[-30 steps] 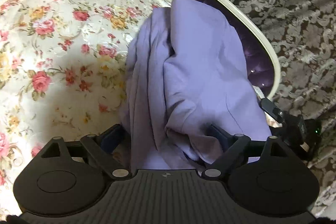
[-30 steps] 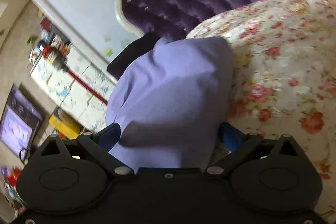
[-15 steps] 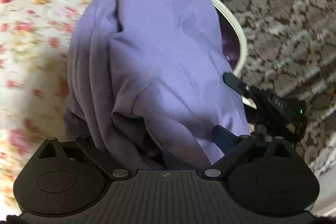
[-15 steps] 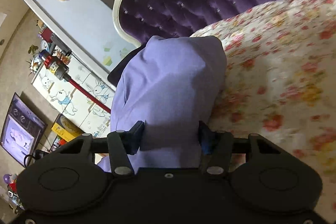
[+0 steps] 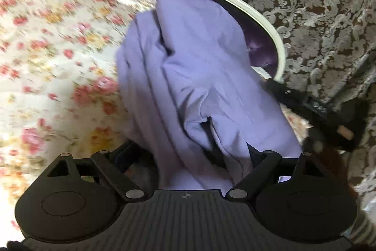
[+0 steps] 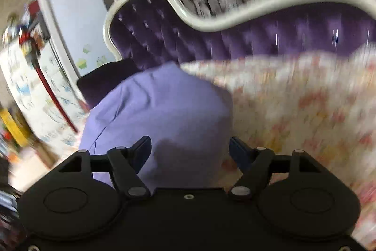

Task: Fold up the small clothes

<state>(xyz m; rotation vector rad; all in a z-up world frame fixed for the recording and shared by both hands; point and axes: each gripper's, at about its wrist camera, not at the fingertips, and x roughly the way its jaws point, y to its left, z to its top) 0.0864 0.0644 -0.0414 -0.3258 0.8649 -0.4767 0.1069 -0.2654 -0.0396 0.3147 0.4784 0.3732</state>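
A bunched lavender garment [image 5: 202, 77] lies on the floral bedspread [image 5: 54, 58] near the headboard. My left gripper [image 5: 190, 152] straddles its near end with the jaws wide and closing. The cloth touches the right finger [image 5: 255, 153] and stands off the left one. In the right wrist view the same garment [image 6: 159, 105] sits between the fingers of my right gripper [image 6: 190, 147], whose jaws are opening. A gap shows beside its right finger [image 6: 237, 149]. The black housing [image 5: 329, 117] of the right tool shows at the garment's far side in the left wrist view.
A purple tufted headboard [image 6: 258, 37] with a cream curved frame [image 5: 265, 25] runs behind the bed. Patterned brown wallpaper [image 5: 317, 4] is beyond it. Left of the bed stand a pale door [image 6: 77, 15] and a cluttered decorated cabinet [image 6: 30, 77].
The right jaws narrowed around the garment and then widened again. The right view swung up and shows more headboard. The left view slid sideways along the bedspread, with the garment still between its fingers.
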